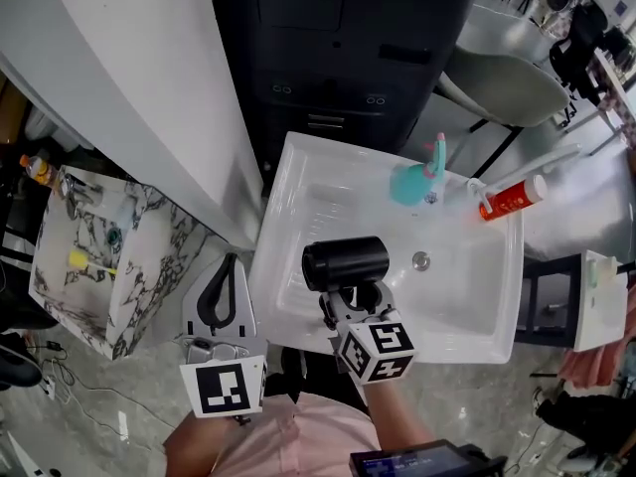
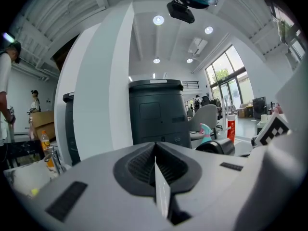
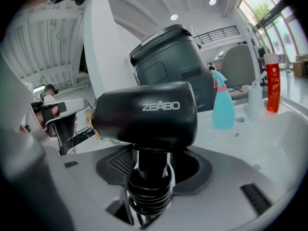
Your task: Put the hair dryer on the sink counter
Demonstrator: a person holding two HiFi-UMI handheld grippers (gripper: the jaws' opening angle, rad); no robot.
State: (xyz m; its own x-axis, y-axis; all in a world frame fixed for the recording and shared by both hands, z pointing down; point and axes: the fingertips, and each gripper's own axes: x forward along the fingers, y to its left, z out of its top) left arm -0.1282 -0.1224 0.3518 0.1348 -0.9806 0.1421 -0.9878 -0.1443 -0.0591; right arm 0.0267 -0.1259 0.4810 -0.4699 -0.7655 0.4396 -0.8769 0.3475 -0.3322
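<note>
My right gripper (image 1: 348,304) is shut on the handle of a black hair dryer (image 1: 345,263), whose barrel lies crosswise above the white sink (image 1: 494,334). In the right gripper view the hair dryer (image 3: 144,112) fills the centre, its handle and coiled cord standing between the jaws of the right gripper (image 3: 151,166). My left gripper (image 1: 229,262) hangs left of the sink's front corner with its jaws together and nothing in them. The left gripper view shows the left gripper (image 2: 156,165) closed, with the hair dryer (image 2: 216,147) off to the right.
A teal spray bottle (image 1: 417,179), a red bottle (image 1: 512,198) and a faucet (image 1: 527,167) stand at the sink's far right rim. A dark cabinet (image 1: 338,48) stands behind the sink. A white column (image 1: 149,87) and a marble table (image 1: 99,256) are at left.
</note>
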